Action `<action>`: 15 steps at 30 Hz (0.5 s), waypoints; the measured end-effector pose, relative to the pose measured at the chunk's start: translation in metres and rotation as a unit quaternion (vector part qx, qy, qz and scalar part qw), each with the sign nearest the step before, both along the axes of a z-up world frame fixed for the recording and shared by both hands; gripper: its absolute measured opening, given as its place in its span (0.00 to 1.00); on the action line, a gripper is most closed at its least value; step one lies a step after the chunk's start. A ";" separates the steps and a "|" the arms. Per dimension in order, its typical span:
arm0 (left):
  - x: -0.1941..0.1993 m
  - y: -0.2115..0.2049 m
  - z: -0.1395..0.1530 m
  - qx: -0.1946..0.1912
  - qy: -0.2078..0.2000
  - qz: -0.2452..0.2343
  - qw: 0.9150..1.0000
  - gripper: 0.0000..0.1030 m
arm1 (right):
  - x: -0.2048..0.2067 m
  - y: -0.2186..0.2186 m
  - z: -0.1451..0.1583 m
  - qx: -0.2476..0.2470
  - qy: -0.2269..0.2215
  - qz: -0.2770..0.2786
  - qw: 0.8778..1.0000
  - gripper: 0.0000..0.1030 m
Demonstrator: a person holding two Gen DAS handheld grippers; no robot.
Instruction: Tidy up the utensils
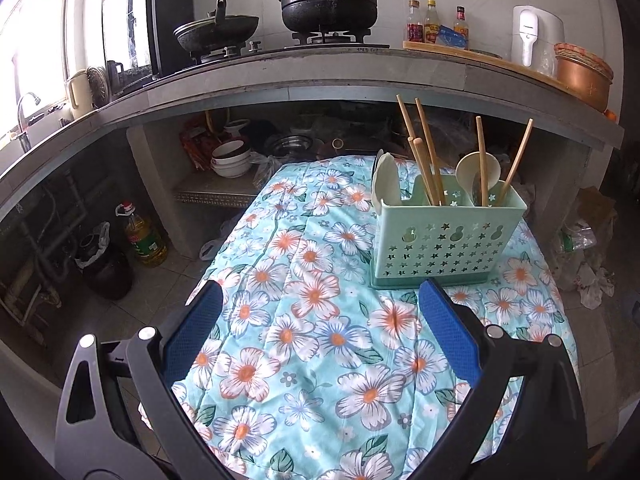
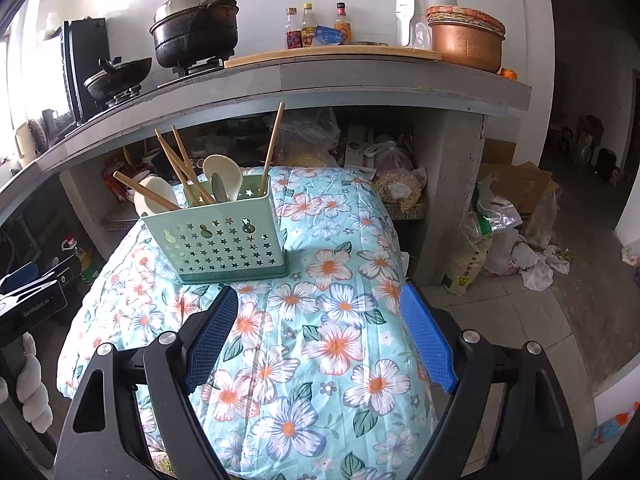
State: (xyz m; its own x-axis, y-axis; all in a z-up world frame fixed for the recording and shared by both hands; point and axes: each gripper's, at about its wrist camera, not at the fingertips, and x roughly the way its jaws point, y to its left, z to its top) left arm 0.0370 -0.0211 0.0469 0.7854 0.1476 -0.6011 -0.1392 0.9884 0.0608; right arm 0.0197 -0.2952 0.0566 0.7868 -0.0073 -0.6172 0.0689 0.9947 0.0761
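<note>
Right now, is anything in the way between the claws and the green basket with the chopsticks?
Nothing visible: only bare flowered cloth lies between the open right gripper, the open left gripper, and the green basket.

A home kitchen: gas stove [image 1: 320,38] with pots, sauce bottles [image 2: 316,30].

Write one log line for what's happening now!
left gripper: open, empty | right gripper: open, empty | wooden chopsticks, white spoons: in green plastic star-holed caddy

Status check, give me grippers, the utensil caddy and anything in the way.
Left gripper open, empty. Right gripper open, empty. Green caddy upright on floral cloth, chopsticks and spoons inside. Nothing blocking.
</note>
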 end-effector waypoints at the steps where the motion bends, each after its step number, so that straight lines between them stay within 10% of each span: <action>1: 0.000 0.000 0.000 0.001 0.000 -0.001 1.000 0.92 | 0.000 0.000 0.000 0.000 0.000 0.000 1.000 0.79; 15: -0.003 -0.003 0.000 0.005 -0.001 -0.011 1.000 0.92 | 0.000 0.005 0.004 -0.003 -0.005 0.009 1.000 0.79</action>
